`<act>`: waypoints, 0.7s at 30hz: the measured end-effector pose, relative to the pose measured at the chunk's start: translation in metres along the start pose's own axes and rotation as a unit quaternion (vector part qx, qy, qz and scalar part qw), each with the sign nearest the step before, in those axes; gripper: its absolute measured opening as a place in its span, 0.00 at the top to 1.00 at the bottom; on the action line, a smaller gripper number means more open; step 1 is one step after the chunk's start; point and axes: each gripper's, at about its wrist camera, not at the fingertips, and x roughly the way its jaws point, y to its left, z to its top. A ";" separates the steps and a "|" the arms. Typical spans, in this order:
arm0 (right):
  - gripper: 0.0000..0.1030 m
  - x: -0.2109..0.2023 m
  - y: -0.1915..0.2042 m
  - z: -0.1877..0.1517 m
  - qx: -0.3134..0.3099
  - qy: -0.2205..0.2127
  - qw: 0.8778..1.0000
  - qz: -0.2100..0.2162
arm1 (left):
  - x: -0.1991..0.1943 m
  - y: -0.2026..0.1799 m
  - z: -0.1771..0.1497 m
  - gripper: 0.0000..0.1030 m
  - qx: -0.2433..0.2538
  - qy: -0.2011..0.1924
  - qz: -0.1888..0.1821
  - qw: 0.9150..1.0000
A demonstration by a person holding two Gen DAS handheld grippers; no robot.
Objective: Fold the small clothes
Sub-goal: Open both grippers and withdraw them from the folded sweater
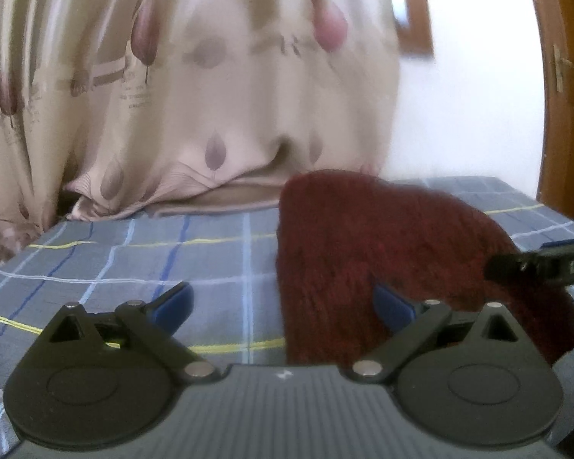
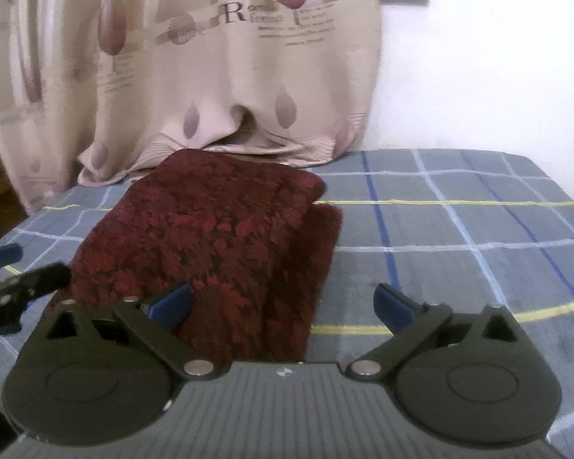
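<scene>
A dark red, fuzzy knitted cloth [image 2: 210, 244], folded into a long strip, lies centre-left on the blue-grey checked bedsheet [image 2: 459, 237], while the left gripper [image 1: 283, 306] and right gripper [image 2: 283, 302] hover wide open, holding nothing, so the next fold likely needs gripping its near end.

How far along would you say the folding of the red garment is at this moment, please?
Done: the red garment lies on the checked cover as a doubled, roughly rectangular bundle, a lower layer showing along its right edge. In hand: nothing; the left gripper and right gripper both stand open with pads off the cloth. Left: perhaps another fold or tidying; no other clothes show.
</scene>
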 end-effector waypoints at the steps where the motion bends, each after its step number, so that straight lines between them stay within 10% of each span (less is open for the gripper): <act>1: 0.02 -0.004 -0.001 -0.002 0.004 -0.003 1.000 -0.003 | -0.003 -0.001 -0.001 0.02 0.000 -0.002 -0.002 1.000; 12: 0.00 -0.072 0.008 -0.034 0.008 -0.069 0.995 -0.069 | -0.026 -0.022 0.005 0.02 0.021 -0.007 0.023 0.999; 21: 0.00 -0.109 0.002 -0.035 0.021 -0.088 0.995 -0.051 | -0.038 -0.018 0.024 0.00 -0.046 -0.011 -0.035 0.998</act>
